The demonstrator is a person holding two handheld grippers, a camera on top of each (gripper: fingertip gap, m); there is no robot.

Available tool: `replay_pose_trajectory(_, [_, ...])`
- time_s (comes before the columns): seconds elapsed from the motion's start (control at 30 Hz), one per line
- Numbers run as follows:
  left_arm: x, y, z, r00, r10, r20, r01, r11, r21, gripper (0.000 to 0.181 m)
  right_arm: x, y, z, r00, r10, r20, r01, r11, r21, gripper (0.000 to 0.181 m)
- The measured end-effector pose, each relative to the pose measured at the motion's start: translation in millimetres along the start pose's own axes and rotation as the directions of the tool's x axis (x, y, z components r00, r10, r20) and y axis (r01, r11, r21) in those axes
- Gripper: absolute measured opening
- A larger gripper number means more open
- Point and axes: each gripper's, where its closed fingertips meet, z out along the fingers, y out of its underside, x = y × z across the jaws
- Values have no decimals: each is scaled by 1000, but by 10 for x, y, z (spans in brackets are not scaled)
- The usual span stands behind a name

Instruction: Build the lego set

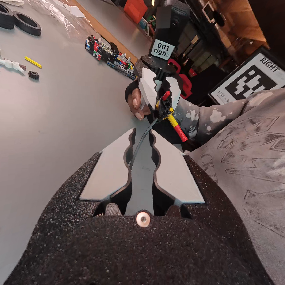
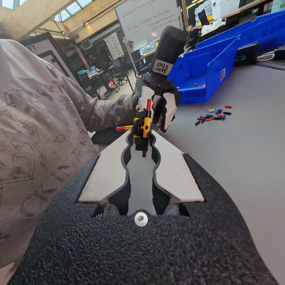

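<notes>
My right gripper [image 2: 140,131] is shut on a small yellow and black lego assembly [image 2: 142,128] with a black gear and red axle ends. It holds the assembly above the table edge. In the left wrist view the same gripper [image 1: 164,106] holds the assembly [image 1: 165,108], from which a yellow and red axle [image 1: 177,128] points down. A thin black strip [image 1: 138,148] runs from the assembly back between my left gripper [image 1: 142,131] jaws and touches the left finger. The jaws stand a narrow gap apart. My left gripper [image 2: 159,127] faces the assembly closely.
A partly built lego chassis [image 1: 108,52], black tyres [image 1: 26,24], a yellow axle [image 1: 33,62], a black gear [image 1: 33,75] and a white piece [image 1: 12,64] lie on the grey table [image 1: 69,108]. Blue bins [image 2: 208,77] and several loose pins [image 2: 212,115] lie right. The person's torso is close behind. My left and right fingertips are right by each other.
</notes>
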Motion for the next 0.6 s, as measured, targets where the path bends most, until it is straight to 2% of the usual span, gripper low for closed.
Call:
replay_pose_trajectory(0.13, [11, 56, 60, 982, 173, 80, -169, 984, -54, 18, -8, 247, 56, 995, 91, 34, -86, 990, -115, 18])
replay_pose_trajectory(0.27, [72, 44, 77, 956, 276, 95, -272, 961, -51, 16, -44, 208, 39, 985, 154, 76, -146, 985, -95, 17])
replay_pose_trajectory(0.33, [117, 92, 111, 953, 295, 70, -290, 954, -72, 23, -34, 190, 43, 984, 162, 70, -156, 984, -88, 17])
replay_pose_trajectory(0.4, [125, 122, 141, 947, 314, 71, -308, 947, -91, 23, 13, 225, 57, 990, 135, 31, -131, 986, -105, 18])
replay_pose_trajectory(0.47, [116, 107, 139, 945, 316, 85, -309, 947, -86, 12, 44, 241, 76, 997, 77, -10, -78, 990, -118, 18])
replay_pose_trajectory(0.6, [137, 59, 90, 954, 291, 68, -288, 956, -53, 8, 43, 164, 102, 998, -40, -55, 35, 995, -99, 18])
